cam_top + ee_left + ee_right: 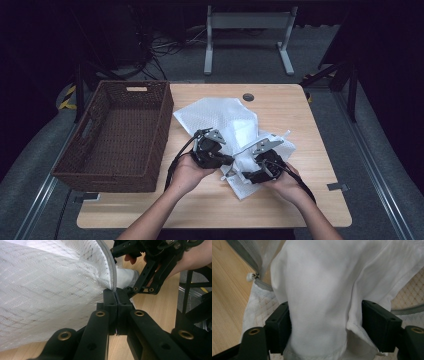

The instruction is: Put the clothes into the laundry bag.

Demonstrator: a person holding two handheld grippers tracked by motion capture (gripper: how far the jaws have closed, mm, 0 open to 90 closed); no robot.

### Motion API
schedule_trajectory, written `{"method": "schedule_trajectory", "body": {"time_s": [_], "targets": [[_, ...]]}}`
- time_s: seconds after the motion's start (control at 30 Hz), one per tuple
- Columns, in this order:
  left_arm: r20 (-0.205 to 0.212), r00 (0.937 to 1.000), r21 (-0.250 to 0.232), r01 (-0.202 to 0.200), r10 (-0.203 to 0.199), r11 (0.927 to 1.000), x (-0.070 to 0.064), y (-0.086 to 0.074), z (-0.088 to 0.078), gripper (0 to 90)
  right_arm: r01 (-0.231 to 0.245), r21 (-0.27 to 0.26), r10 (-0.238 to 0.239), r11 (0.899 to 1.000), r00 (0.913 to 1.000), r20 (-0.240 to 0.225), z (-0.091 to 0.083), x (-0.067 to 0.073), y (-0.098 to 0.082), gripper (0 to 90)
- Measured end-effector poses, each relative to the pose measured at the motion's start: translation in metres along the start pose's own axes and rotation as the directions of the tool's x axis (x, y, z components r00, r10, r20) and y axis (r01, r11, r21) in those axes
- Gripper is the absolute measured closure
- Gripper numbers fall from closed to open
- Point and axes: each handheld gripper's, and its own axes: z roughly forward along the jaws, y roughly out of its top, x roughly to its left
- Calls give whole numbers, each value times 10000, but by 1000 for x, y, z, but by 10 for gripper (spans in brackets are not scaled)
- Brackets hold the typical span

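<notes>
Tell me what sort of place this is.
Probably a lab or recording studio, not a home: a lone wooden table on grey carpet, dark surroundings, a tangle of cables and a bare metal stand behind.

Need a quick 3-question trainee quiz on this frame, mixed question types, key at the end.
1. True or false: the left gripper is shut on the zipper edge of the mesh laundry bag.
2. What lies between the right gripper's jaws? A) white cloth B) a basket handle C) nothing
3. Fill in: the wicker basket stands on the ______ side of the table in the high view.

Key: 1 true, its jaws pinch the grey zipper. 2 A, the white cloth fills the gap between its jaws. 3 left.
</notes>
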Motion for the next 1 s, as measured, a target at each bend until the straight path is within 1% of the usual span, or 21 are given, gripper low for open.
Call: {"method": "schedule_trajectory", "body": {"time_s": [0.1, 0.17, 0.2, 0.23, 0.27, 0.3, 0.33, 0.37, 0.43, 0.47, 0.5, 0.53, 0.7, 0.77, 0.87, 0.93, 1.0], "targets": [[-45, 10000, -113, 41, -42, 9999, 1, -1, -3, 893, -116, -53, 116, 9999, 9999, 25, -1, -2, -3, 330], [-68, 10000, -105, 57, -58, 9999, 2, -2, -4, 893, -260, -40, 260, 9997, 9997, 43, 0, -3, -7, 366], [-54, 10000, -115, 47, -47, 9999, 2, -2, -3, 893, -250, -42, 250, 9997, 9997, 69, 0, -4, -10, 419], [-54, 10000, -115, 47, -47, 9999, 2, -2, -3, 893, -250, -42, 250, 9997, 9997, 69, 0, -4, -10, 419], [-59, 10000, -81, 64, -64, 9999, 2, -3, -3, 893, -311, -41, 312, 9995, 9993, 224, 0, -5, -12, 554], [-41, 10000, -85, 18, -18, 10000, 2, -3, -2, 893, -311, -41, 312, 9995, 9993, 224, 0, -5, -12, 554], [-30, 10000, 6, 49, -49, 10000, 1, -4, -1, 893, -216, -36, 217, 9998, 9989, 420, 0, -6, -13, 621], [-14, 10000, -10, -21, 21, 10000, 1, -4, 0, 893, -189, -68, 192, 9998, 9989, 426, 1, -7, -15, 658], [31, 10000, 5, -20, 20, 10000, 0, -4, 2, 893, -353, -150, 356, 9993, 9991, 219, 1, -10, -15, 730], [26, 10000, 30, -40, 39, 10000, 0, -4, 2, 893, -330, -181, 332, 9993, 9994, 125, 1, -10, -16, 755], [47, 10000, 20, -43, 42, 10000, 0, -4, 3, 893, -233, -268, 236, 9994, 9996, 120, 1, -9, -17, 780], [45, 10000, 36, -51, 51, 10000, 0, -4, 4, 893, -233, -268, 236, 9994, 9996, 120, 1, -9, -17, 798], [168, 9998, 212, -119, 115, 9997, -1, -7, 7, 893, -179, -390, 179, 9991, 9998, -17, 0, -10, -17, 815], [216, 9997, 215, -116, 111, 9997, -1, -7, 7, 893, -259, -515, 250, 9983, 9995, -190, -3, -10, -16, 816], [299, 9994, 106, -159, 155, 9998, -2, -7, 7, 893, -309, -746, 287, 9967, 9991, -311, -8, -9, -12, 817], [325, 9992, 109, -223, 219, 9997, -3, -6, 7, 893, -303, -869, 277, 9958, 9991, -308, -10, -7, -9, 817], [402, 9988, 66, -268, 265, 9996, -5, -5, 6, 893, -311, -1051, 267, 9940, 9987, -437, -11, -6, -4, 817]]}}
